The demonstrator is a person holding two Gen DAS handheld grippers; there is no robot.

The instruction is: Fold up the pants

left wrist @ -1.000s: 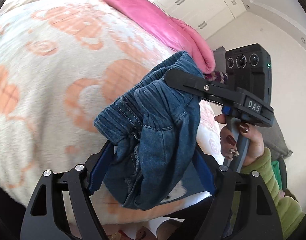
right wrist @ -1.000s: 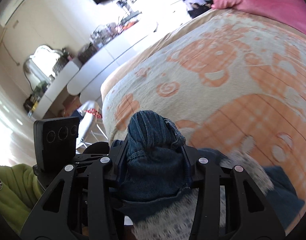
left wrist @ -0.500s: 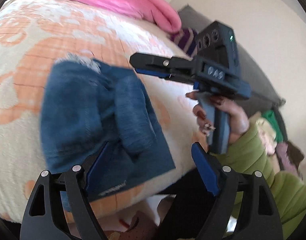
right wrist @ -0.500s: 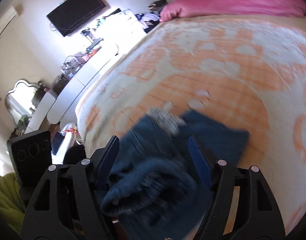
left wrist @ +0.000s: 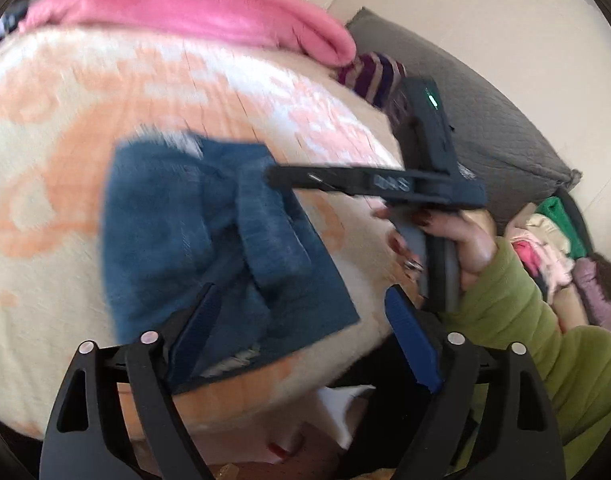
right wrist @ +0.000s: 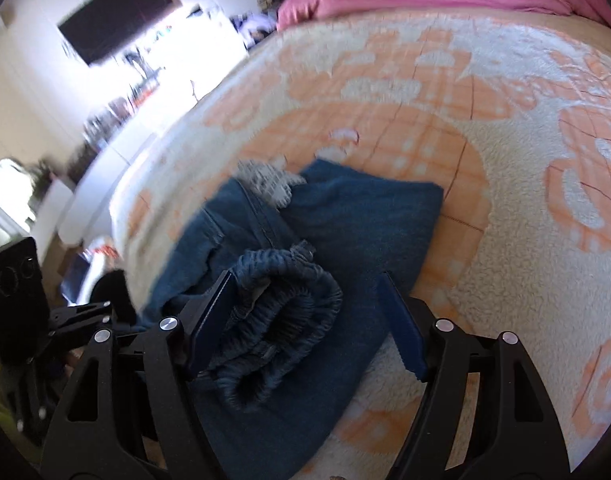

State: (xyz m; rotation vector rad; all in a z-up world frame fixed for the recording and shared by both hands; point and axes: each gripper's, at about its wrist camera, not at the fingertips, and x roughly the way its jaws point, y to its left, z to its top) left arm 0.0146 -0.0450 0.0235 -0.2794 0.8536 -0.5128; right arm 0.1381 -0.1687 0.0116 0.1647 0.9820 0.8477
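Observation:
The blue denim pants [left wrist: 177, 232] lie folded in a small bundle on the cream-and-orange blanket [left wrist: 45, 168], near the bed's front edge. The ribbed waistband [right wrist: 289, 308] sits bunched on top. My left gripper [left wrist: 301, 320] is open and empty, just behind the bundle. My right gripper [right wrist: 305, 316] is open, its fingers either side of the waistband without pinching it. In the left wrist view the right gripper [left wrist: 281, 178] hovers over the bundle's right side.
A pink duvet [left wrist: 185, 16] lies across the far side of the bed. A grey chair [left wrist: 485, 120] and a heap of clothes [left wrist: 545, 240] stand to the right. A TV [right wrist: 113, 12] and white counters [right wrist: 105, 152] are on the left.
Both grippers held the pants up a second ago. They have let go; the pants now lie on the blanket and both grippers have drawn back, open.

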